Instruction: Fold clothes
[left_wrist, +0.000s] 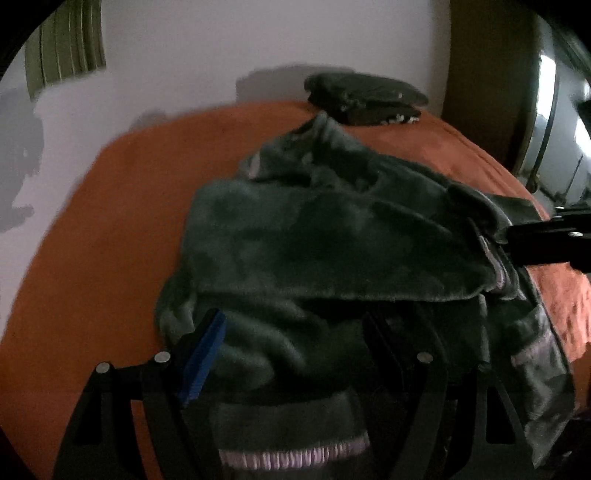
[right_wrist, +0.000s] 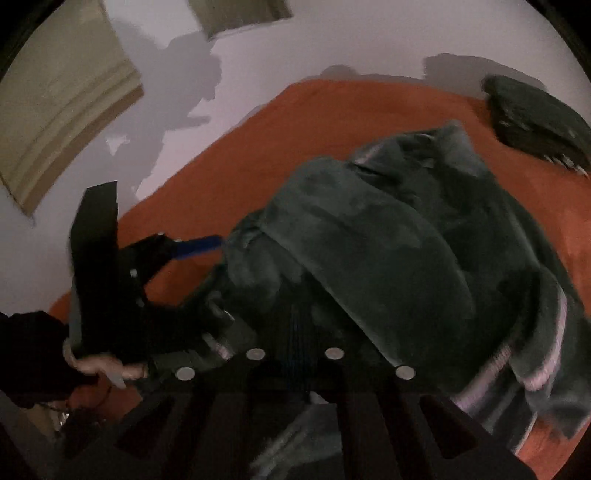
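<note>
A dark green fleece garment with pale pink striped cuffs lies bunched on an orange bed; it also shows in the right wrist view. My left gripper is open, its blue-padded finger at the garment's left edge and the other finger sunk in the fabric. It shows from the side in the right wrist view. My right gripper is shut on a fold of the garment; it enters the left wrist view at the garment's right edge.
A folded dark garment pile sits at the far edge of the bed, also in the right wrist view. A white wall is behind the bed, with curtains at upper left. A wooden wardrobe edge stands right.
</note>
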